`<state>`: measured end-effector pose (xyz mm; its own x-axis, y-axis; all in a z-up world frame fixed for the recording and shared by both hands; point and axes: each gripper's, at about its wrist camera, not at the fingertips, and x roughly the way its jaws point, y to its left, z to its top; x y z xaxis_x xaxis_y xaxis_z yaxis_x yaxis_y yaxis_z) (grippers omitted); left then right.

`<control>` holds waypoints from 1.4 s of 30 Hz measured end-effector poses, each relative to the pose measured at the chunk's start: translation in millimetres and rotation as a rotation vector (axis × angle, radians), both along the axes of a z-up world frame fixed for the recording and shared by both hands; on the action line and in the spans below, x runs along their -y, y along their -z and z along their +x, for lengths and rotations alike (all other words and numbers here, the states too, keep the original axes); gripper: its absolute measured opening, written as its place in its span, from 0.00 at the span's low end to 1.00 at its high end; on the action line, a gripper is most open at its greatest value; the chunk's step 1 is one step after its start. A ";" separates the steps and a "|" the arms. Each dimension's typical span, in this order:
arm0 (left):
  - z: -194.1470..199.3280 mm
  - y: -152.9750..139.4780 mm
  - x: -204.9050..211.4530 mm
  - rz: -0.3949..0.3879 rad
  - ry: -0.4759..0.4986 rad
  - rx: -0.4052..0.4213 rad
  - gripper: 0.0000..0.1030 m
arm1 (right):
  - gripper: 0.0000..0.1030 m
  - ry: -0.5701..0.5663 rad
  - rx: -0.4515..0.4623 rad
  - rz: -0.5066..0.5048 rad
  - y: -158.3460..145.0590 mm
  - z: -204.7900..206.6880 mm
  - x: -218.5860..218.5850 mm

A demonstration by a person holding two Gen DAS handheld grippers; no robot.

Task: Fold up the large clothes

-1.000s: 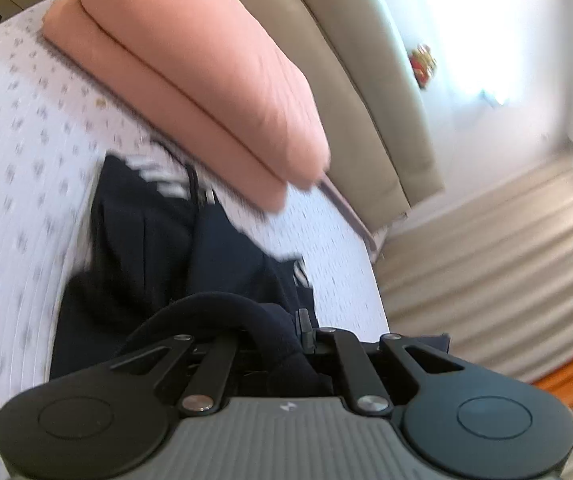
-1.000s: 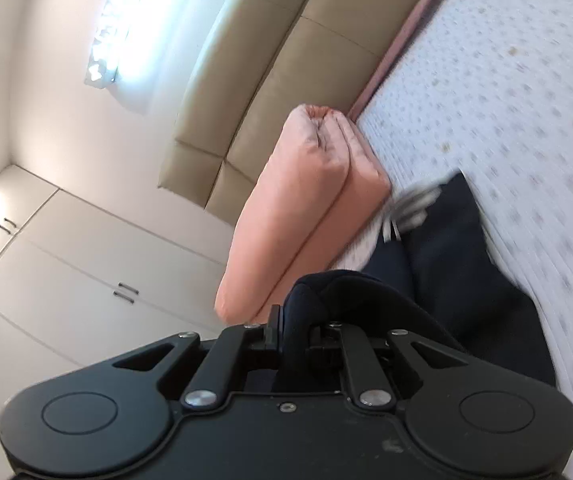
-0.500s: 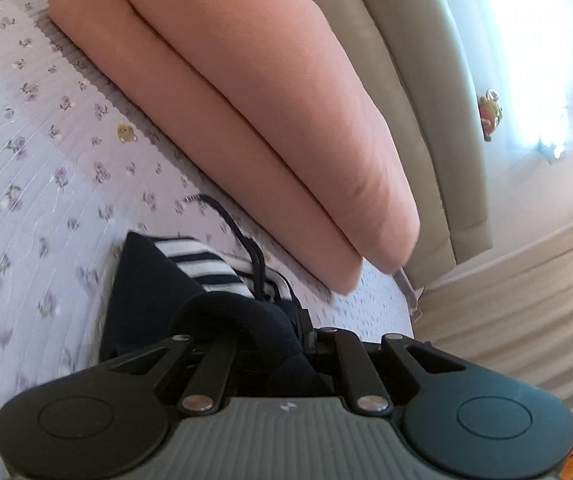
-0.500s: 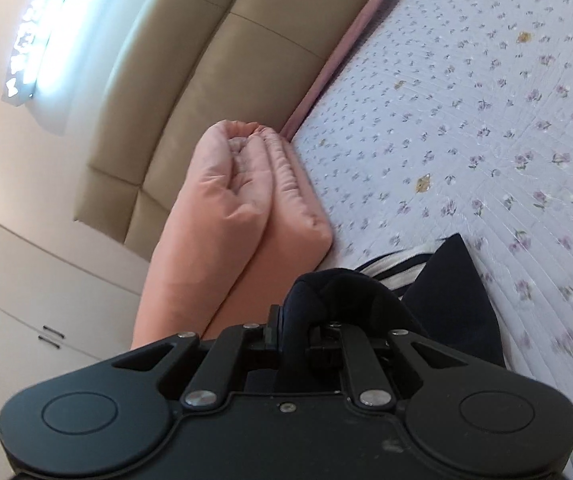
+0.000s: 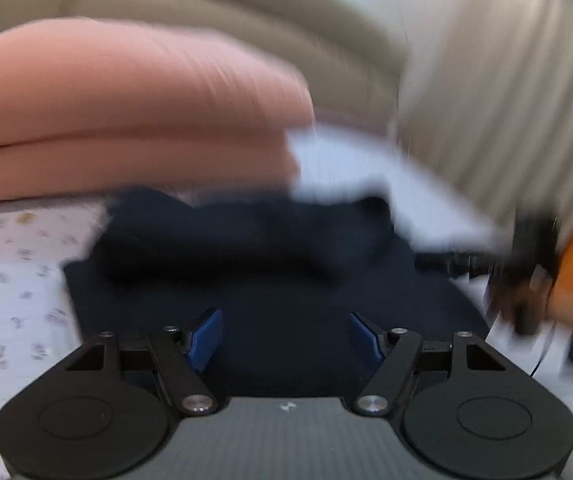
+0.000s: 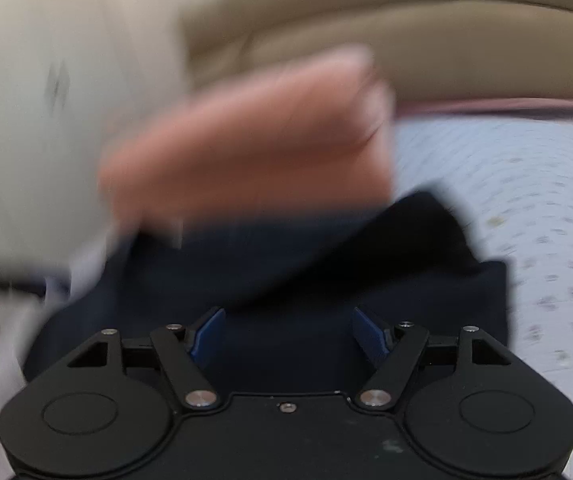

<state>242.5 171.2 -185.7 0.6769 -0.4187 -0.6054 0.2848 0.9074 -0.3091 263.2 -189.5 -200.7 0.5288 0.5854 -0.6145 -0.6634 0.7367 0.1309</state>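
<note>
Left wrist view: our left tool (image 5: 284,334) has its blue pads (image 5: 206,336) spread wide, nothing between them. Half a second ago it was pinching a bunch of the dark navy garment (image 5: 270,280); that grip is gone now. Right wrist view, same story: right tool (image 6: 288,332) spread apart and empty, where it held cloth a moment back. Both frames heavily motion-blurred, so we are moving fast.

Garment now lies on the bed (image 5: 10,280), on the flowered sheet, its far edge close to or touching the folded pink duvet (image 5: 126,120) near the headboard side; contact unclear in the blur. It looks like a doubled-over layer, with a thicker ridge across the far part.

We judge one fold has just been laid down and let go. Likely next: regrasp an edge for another fold. Neatness of the fold can't be told here.
</note>
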 end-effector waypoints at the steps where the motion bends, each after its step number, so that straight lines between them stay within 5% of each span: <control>1: 11.4 6.3 11.6 0.057 0.014 -0.020 0.66 | 0.84 0.000 0.000 0.000 0.0 0.0 0.0; 5: 62.7 23.7 33.5 0.131 -0.003 -0.002 0.74 | 0.84 -0.018 0.038 -0.067 7.9 24.1 -38.8; 8: 102.6 30.1 32.1 0.185 -0.154 0.064 0.76 | 0.81 0.102 0.017 -0.053 12.4 71.6 -51.7; 10: 125.6 33.2 15.0 0.178 -0.320 0.035 0.62 | 0.78 0.184 -0.024 -0.036 14.8 102.1 -51.3; 14: 127.7 18.7 -19.8 0.123 -0.506 -0.030 0.74 | 0.85 0.365 0.030 -0.053 -3.9 113.4 -36.7; 18: 110.2 -7.9 -1.1 0.098 -0.157 0.025 1.00 | 0.97 0.081 -0.023 0.148 -28.9 88.6 -33.6; 20: 102.8 -7.6 30.7 0.194 0.049 0.088 1.00 | 1.00 -0.087 -0.007 0.092 -29.0 74.4 -57.3; 22: 104.4 15.5 52.9 0.320 0.203 -0.001 1.00 | 1.00 -0.225 -0.065 -0.030 -10.1 68.8 -82.6; 24: 97.2 38.9 41.3 0.354 0.215 -0.002 1.00 | 1.00 -0.256 -0.122 -0.166 18.7 71.5 -85.2; 26: 87.1 43.2 6.0 0.237 0.165 -0.012 1.00 | 1.00 -0.225 -0.025 -0.187 32.4 65.6 -40.6; 28: 72.2 40.3 -13.8 0.255 0.146 0.007 1.00 | 1.00 -0.183 -0.048 -0.172 32.7 68.6 -24.5; 32: 53.6 25.4 -44.4 0.337 0.023 -0.044 1.00 | 0.99 -0.050 -0.071 -0.260 8.4 64.8 6.5; 34: 44.2 6.2 -44.0 0.349 -0.008 -0.013 0.97 | 0.97 -0.100 -0.004 -0.219 -16.7 49.5 -6.7; 37: 32.3 -26.3 -16.7 0.339 0.101 0.103 1.00 | 0.99 -0.338 0.027 -0.081 -43.5 17.7 -43.3; 40: 32.9 -31.5 31.3 0.335 0.292 0.108 1.00 | 1.00 -0.539 0.058 -0.202 -26.9 -13.8 -99.5; 42: 38.2 -6.6 63.4 0.398 0.421 0.055 1.00 | 1.00 -0.576 0.056 -0.270 -12.0 -20.6 -114.9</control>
<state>280.7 107.8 -179.1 0.5366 -0.4059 -0.7398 0.6521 0.7559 0.0583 242.7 -74.6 -188.7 0.2106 0.6141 -0.7606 -0.9636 0.2616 -0.0555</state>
